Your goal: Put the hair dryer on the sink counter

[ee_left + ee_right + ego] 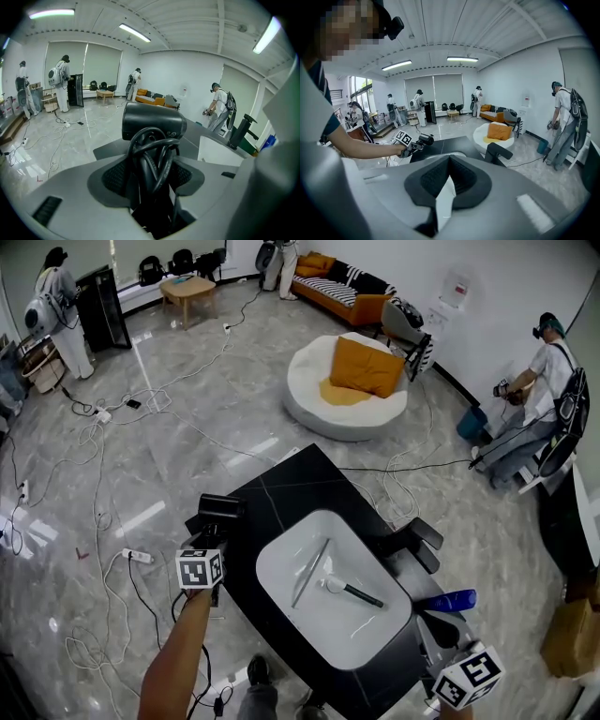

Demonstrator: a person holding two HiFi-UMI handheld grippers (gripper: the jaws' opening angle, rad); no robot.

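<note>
- The left gripper [214, 526] pinches the black plastic hair dryer [221, 507] by its cord-wrapped handle, with the barrel crosswise beyond the jaw tips. It is at the left edge of the glossy black sink counter [291, 479]; contact is unclear.
- The right gripper [436, 629], at the counter's right end, is pressed together and empty.

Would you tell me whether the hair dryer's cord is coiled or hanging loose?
Coiled: the cord loops round the hair dryer's handle, between the left hand-held gripper's pads.
</note>
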